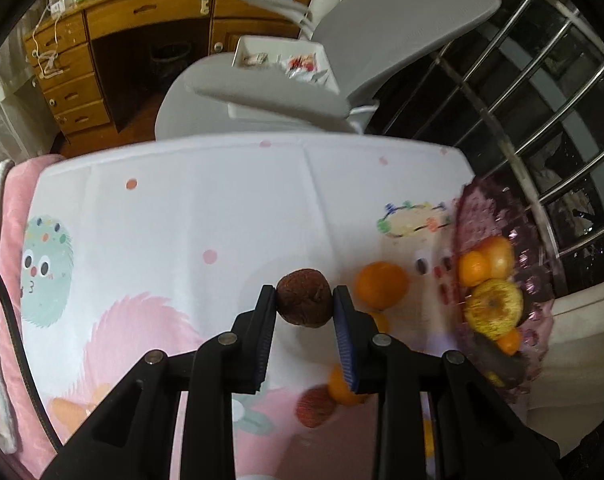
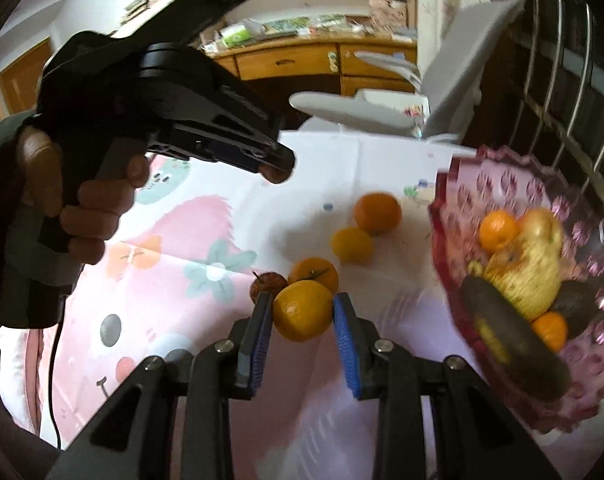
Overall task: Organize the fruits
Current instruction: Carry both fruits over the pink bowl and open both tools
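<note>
The left hand-held gripper [image 1: 305, 297] pinches a round, rough brown fruit [image 1: 304, 297] above the cartoon-printed white and pink cloth [image 1: 182, 220]. The right hand-held gripper [image 2: 302, 309] clamps a round orange citrus [image 2: 302, 310] just beside the scalloped pink glass bowl [image 2: 453, 200]. I'd say both should carry level over the rim, then let go low, so neither fruit bounces off the apples [image 2: 529, 276] already inside.

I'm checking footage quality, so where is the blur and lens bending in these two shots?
Left wrist view: the round brown fruit between the pads is sharp; the pink glass bowl at the right edge is smeared, and the table edge bows. Right wrist view: the clamped yellow-orange citrus is fairly crisp, the bowl's fruit streaks, and the window bars curve.
</note>
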The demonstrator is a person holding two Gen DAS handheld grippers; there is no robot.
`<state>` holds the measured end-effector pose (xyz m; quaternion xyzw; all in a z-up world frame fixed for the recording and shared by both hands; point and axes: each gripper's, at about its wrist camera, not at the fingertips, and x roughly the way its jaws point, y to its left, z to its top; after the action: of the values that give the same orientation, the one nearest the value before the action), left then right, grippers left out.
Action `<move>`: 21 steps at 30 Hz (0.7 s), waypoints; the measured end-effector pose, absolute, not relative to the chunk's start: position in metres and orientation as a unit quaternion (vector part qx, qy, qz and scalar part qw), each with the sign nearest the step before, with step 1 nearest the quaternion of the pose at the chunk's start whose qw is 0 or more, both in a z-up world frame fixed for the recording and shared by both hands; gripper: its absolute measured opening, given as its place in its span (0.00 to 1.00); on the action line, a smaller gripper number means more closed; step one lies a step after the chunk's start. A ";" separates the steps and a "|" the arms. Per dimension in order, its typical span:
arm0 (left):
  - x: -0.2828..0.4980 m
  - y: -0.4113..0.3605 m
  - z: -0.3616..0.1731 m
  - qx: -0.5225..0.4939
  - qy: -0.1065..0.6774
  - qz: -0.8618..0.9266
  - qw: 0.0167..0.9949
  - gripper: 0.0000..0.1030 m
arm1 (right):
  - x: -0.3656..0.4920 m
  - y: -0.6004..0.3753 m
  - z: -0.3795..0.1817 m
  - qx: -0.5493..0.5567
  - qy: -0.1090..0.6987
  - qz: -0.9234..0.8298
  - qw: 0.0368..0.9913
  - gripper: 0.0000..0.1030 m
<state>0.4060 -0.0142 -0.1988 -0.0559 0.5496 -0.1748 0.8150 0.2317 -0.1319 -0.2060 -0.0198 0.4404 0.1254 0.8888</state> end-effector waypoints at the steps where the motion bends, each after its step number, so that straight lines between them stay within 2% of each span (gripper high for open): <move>1: 0.404 -0.016 -0.193 -0.057 0.546 -0.176 0.817 0.26 | 0.230 -0.133 -0.200 -0.022 0.435 0.131 0.891 0.30; 12: 0.371 -0.069 -0.138 -0.079 0.509 -0.201 0.834 0.26 | 0.210 -0.184 -0.142 -0.047 0.393 0.130 0.909 0.31; 21: 0.346 -0.115 -0.134 -0.080 0.511 -0.220 0.827 0.26 | 0.196 -0.236 -0.114 -0.048 0.378 0.110 0.918 0.31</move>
<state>0.3460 -0.1151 -0.1341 -0.0803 0.5112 -0.2203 0.8268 0.1955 -0.2364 -0.1143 -0.0478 0.3780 0.1103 0.9180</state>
